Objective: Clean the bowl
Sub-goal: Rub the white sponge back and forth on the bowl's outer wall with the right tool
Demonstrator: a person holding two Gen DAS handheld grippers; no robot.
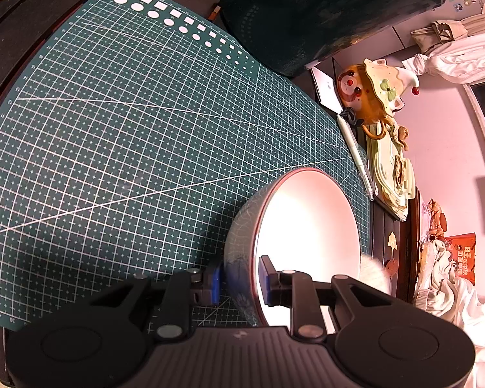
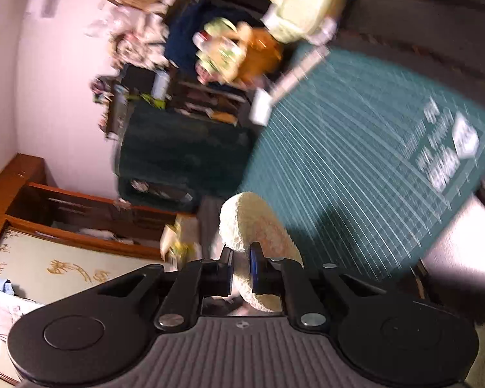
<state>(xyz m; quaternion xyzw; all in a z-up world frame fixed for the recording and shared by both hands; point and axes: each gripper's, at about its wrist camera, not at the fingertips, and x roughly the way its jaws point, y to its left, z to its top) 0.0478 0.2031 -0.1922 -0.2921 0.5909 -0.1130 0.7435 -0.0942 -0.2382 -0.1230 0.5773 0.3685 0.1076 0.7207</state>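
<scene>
In the left wrist view my left gripper is shut on the rim of the bowl. The bowl is teal outside, white inside, with a thin red rim, and is tilted on its side above the green cutting mat. A white fuzzy pad edge shows just past the bowl's lower right rim. In the blurred right wrist view my right gripper is shut on a round cream scrubbing pad, held above the mat's edge. The bowl is not in that view.
A dark green container stands at the mat's far end. A ceramic clown figure, a pale pen and stacked green trays lie along the mat's right side. White cloth is heaped at the right.
</scene>
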